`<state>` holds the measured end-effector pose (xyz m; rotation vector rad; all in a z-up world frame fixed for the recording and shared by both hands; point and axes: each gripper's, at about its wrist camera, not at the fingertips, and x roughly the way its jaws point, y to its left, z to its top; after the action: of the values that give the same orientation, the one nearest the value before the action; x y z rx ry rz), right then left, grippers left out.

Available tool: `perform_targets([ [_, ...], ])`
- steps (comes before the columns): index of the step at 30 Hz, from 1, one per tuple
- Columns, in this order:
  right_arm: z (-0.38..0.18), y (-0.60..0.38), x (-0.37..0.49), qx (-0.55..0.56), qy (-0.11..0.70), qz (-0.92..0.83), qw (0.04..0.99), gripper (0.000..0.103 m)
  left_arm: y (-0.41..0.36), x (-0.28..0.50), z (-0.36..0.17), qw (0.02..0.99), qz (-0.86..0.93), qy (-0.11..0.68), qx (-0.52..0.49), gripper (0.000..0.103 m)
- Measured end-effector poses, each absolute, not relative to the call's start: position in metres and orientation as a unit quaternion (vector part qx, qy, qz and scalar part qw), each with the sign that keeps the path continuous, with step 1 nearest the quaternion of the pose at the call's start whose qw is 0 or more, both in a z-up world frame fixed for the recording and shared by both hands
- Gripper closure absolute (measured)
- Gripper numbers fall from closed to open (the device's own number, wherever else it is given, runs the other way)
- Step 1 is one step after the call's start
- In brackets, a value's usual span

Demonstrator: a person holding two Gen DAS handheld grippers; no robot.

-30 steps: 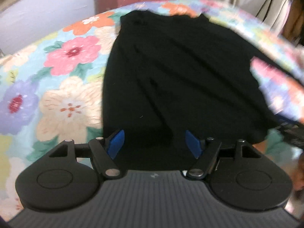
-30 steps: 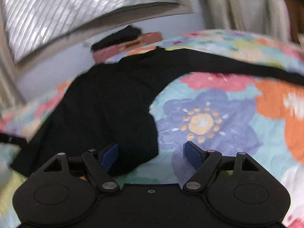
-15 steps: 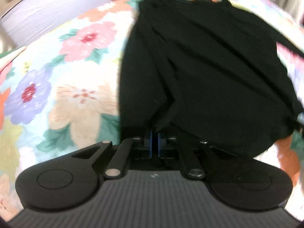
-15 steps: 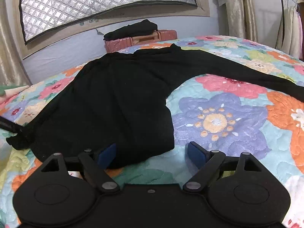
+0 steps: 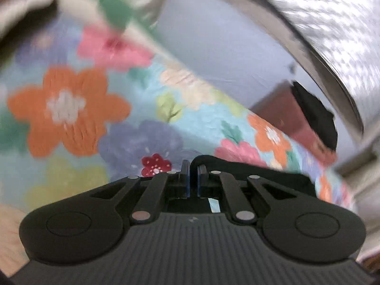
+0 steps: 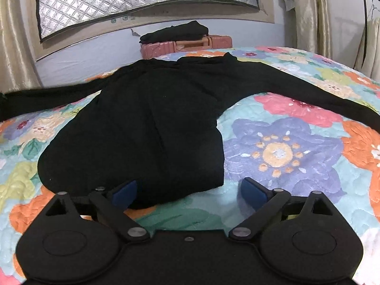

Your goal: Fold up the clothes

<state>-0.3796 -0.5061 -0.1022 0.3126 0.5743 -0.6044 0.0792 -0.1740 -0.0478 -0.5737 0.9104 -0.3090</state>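
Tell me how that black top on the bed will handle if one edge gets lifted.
The black top is probably floppy: it lies flat with soft wrinkles, and its sleeve drapes along the quilt. It looks thin, so likely light. Lifted by one edge, the rest would probably sag and drag rather than come up stiffly; the quilted surface may hold it back a little.

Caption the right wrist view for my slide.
Open right gripper at the hem of a black top on a floral quilt.
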Motion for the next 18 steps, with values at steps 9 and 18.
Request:
perform_targets([
  [9, -0.103, -0.506, -0.384, 0.163, 0.262, -0.285, 0.907, 0.003, -0.146, 0.113, -0.074, 0.822, -0.162, 0.386, -0.386, 0.099],
  [18, -0.104, -0.506, -0.383, 0.16, 0.26, -0.282, 0.909, 0.001, -0.113, 0.141, -0.09, 0.796, -0.056, 0.372, -0.475, 0.071],
])
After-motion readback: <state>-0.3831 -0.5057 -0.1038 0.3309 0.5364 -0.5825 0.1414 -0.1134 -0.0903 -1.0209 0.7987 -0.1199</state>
